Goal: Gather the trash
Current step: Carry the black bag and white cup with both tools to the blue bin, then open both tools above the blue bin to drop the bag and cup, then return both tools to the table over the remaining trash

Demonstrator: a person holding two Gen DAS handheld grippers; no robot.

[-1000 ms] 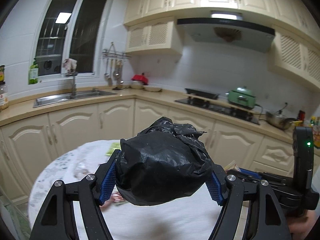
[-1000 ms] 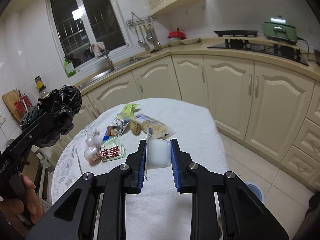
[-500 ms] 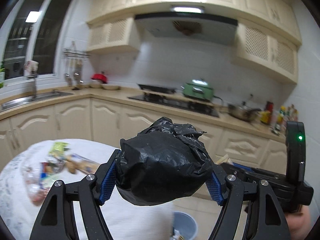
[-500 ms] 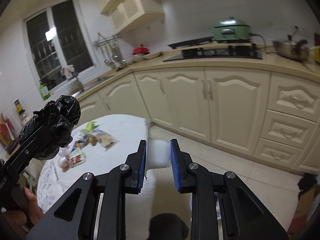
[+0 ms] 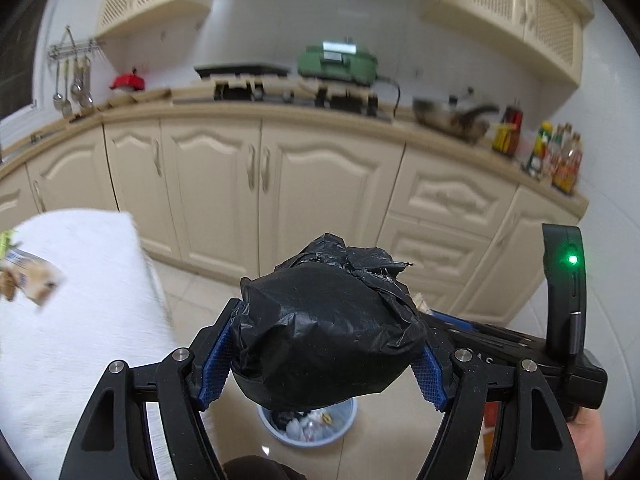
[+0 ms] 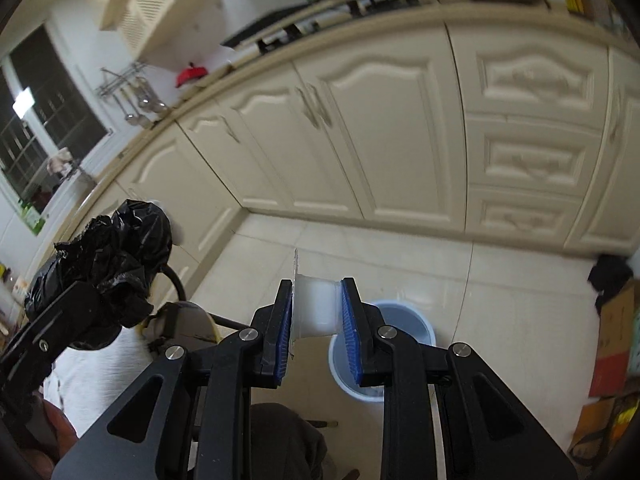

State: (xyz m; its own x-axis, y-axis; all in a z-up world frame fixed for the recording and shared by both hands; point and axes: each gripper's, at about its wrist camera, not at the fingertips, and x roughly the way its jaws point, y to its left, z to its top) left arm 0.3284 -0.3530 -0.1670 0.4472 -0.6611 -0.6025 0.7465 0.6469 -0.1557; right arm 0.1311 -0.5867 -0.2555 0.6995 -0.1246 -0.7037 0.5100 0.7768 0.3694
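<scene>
My left gripper (image 5: pixel 320 344) is shut on a crumpled black plastic bag (image 5: pixel 324 332), which fills the gap between its blue pads. The same black bag (image 6: pixel 108 264) shows at the left of the right wrist view. My right gripper (image 6: pixel 316 312) is shut on a small white plastic cup (image 6: pixel 314 310), lying sideways between the pads with its foil lid rim to the left. A pale blue bin (image 5: pixel 308 424) with several scraps inside stands on the floor below the bag. That blue bin (image 6: pixel 404 320) sits just beyond the right fingertips.
A round table under a white cloth (image 5: pixel 72 312) lies at the left with snack wrappers (image 5: pixel 28 280) on it. Cream cabinets (image 5: pixel 256 184) and a counter with a green cooker (image 5: pixel 336 60) run behind. Cardboard boxes (image 6: pixel 612 344) stand on the tiled floor at right.
Both grippers have swung right, away from the table, and tipped down toward the floor. The blue bin has come into both views. Bag and cup stay gripped.
</scene>
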